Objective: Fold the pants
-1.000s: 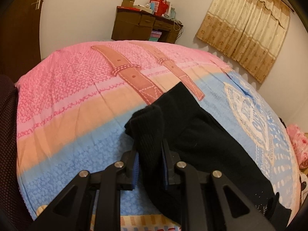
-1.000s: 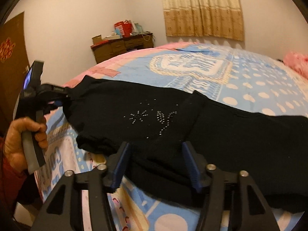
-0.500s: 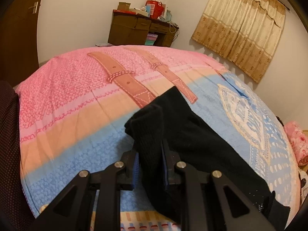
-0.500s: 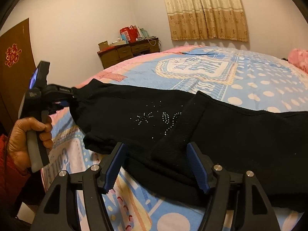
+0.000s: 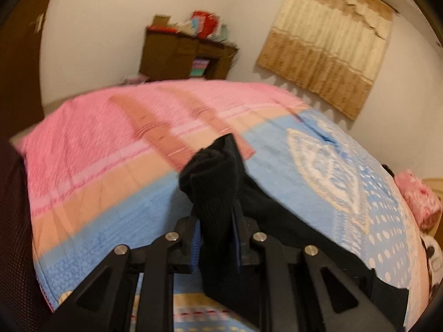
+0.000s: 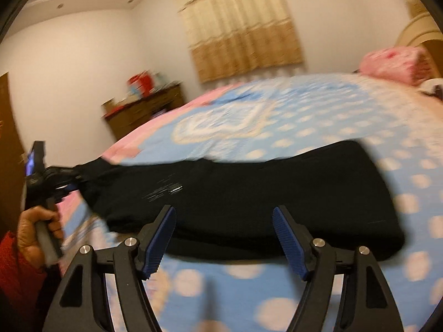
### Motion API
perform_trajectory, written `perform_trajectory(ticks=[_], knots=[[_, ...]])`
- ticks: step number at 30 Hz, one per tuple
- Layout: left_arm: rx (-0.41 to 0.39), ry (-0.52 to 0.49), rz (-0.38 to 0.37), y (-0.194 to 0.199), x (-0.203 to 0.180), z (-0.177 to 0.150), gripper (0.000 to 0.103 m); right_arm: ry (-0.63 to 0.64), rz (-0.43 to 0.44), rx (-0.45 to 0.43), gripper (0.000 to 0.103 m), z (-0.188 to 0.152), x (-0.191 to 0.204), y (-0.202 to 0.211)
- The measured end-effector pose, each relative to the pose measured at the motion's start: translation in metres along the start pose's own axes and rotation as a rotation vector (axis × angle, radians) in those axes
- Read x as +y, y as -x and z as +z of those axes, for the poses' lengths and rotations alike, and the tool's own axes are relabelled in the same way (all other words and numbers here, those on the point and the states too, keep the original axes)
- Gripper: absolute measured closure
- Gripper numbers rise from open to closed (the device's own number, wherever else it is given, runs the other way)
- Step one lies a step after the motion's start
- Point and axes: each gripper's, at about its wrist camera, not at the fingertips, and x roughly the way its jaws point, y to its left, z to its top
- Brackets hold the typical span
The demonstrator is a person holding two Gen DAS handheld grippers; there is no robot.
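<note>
Black pants lie stretched across the bed, with small sparkly studs on the cloth. My left gripper is shut on one bunched end of the pants and holds it a little above the cover. In the right wrist view that left gripper shows at far left, held by a hand. My right gripper hovers over the near edge of the pants with its jaws opening. The blue pads do not press on the cloth.
The bed cover is pink, peach and blue with white dots. A wooden desk with red bags stands against the far wall, next to a beige curtain. A pink pillow lies at the headboard. A dark door is at left.
My right gripper slid to the right along the pants and its jaws spread wider. My left gripper rose a little with the pants end still in it.
</note>
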Motion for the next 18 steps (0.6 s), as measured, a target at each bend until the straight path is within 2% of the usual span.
perform_trajectory(ticks=[2, 4, 7, 10, 15, 18], knots=[[-0.021, -0.04, -0.041, 0.008, -0.017, 0.001, 0.084, -0.01, -0.051, -0.006, 0.029, 0.002, -0.018, 0.005], [-0.044, -0.093, -0.084, 0.018, -0.037, 0.0, 0.084, -0.042, -0.081, 0.024, 0.029, 0.0, -0.036, 0.001], [-0.073, -0.181, -0.146, 0.034, -0.069, -0.005, 0.084, -0.103, -0.052, 0.067, 0.029, -0.01, -0.053, -0.007], [-0.07, -0.268, -0.234, 0.048, -0.107, -0.015, 0.084, -0.091, -0.045, 0.042, 0.029, -0.014, -0.053, -0.005], [-0.095, -0.467, -0.369, 0.08, -0.182, -0.052, 0.084, -0.139, -0.042, 0.021, 0.029, -0.013, -0.06, 0.013], [-0.079, -0.604, -0.438, 0.09, -0.231, -0.091, 0.084, -0.189, -0.078, -0.014, 0.029, -0.013, -0.076, 0.035]])
